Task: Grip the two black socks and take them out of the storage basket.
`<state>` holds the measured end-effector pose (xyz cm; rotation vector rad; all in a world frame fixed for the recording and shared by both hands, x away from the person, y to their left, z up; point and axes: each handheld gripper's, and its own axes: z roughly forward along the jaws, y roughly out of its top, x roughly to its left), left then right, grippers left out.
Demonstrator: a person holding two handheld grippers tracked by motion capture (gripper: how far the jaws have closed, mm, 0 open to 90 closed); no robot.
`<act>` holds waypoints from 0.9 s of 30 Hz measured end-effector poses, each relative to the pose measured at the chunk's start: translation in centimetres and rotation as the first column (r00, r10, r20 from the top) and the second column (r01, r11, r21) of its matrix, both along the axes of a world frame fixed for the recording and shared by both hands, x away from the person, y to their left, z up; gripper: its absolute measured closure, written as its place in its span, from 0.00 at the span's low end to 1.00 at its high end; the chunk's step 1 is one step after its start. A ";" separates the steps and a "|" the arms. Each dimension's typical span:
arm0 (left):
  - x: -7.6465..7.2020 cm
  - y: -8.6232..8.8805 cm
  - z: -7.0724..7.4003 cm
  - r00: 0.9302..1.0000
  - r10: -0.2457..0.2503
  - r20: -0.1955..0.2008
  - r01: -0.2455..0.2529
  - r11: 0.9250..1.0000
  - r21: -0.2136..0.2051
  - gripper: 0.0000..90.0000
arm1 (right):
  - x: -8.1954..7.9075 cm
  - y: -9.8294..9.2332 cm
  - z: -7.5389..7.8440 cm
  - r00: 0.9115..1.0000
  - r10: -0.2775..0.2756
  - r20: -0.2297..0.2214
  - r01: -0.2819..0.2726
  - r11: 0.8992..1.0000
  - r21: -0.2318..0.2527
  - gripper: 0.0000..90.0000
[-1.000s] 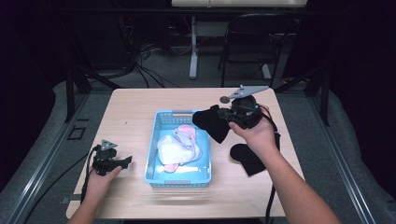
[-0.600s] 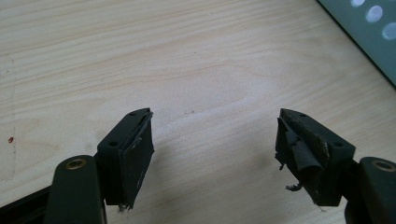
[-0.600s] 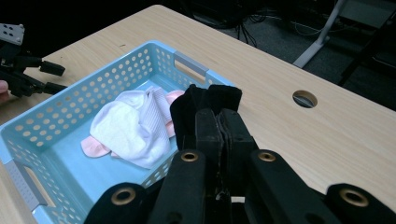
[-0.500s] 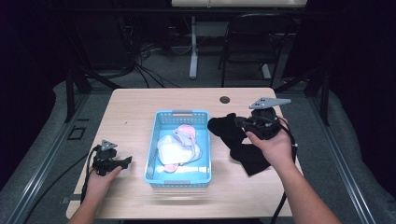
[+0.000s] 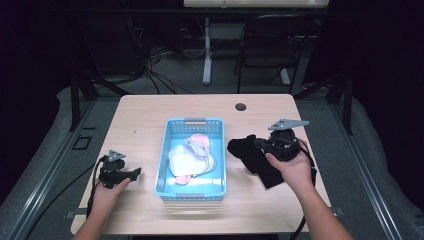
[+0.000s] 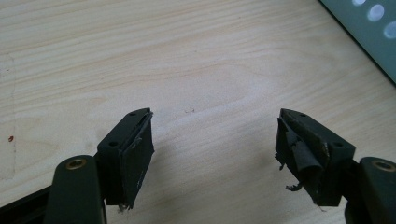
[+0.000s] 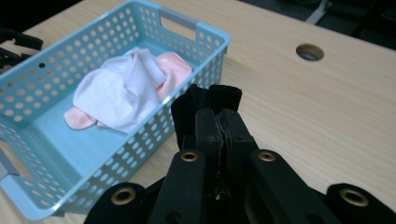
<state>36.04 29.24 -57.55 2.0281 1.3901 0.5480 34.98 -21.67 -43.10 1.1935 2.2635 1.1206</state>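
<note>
A light blue perforated basket [image 5: 167, 150] [image 7: 56, 60] sits mid-table with white and pink socks [image 5: 192, 155] [image 7: 123, 88] inside. My right gripper [image 5: 262, 145] [image 7: 219, 128] is shut on a black sock [image 5: 240, 149] [image 7: 205, 100], low over the table just right of the basket. A second black sock [image 5: 270, 175] lies under that hand. My left gripper [image 5: 131, 173] [image 6: 212, 144] rests open on the wood left of the basket, nothing between its jaws.
The wooden table [image 5: 150, 115] has a round cable hole [image 5: 240, 106] [image 7: 310, 52] at the back. A corner of the basket [image 6: 369, 32] shows in the left gripper view. A chair [image 5: 270, 45] and cables stand behind the table.
My right gripper has carried the black sock from the back right of the basket toward me and down beside the other black sock. The left gripper has stayed still.
</note>
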 end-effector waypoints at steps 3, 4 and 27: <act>0.0 0.0 0.0 1.000 0.002 0.001 -0.002 1.000 -0.001 0.31 | 0.1 -0.4 -1.0 1.000 -0.016 -0.020 0.016 1.000 0.005 0.97; 0.0 0.0 0.0 1.000 0.001 -0.001 -0.001 1.000 -0.001 0.31 | 0.2 -0.5 -1.4 0.999 -0.019 -0.027 0.019 1.000 0.001 0.97; 0.3 0.1 -0.5 1.000 0.019 -0.021 -0.019 1.000 0.011 0.31 | 2.0 -6.4 -10.2 0.956 -0.248 -0.159 0.257 0.966 0.037 0.97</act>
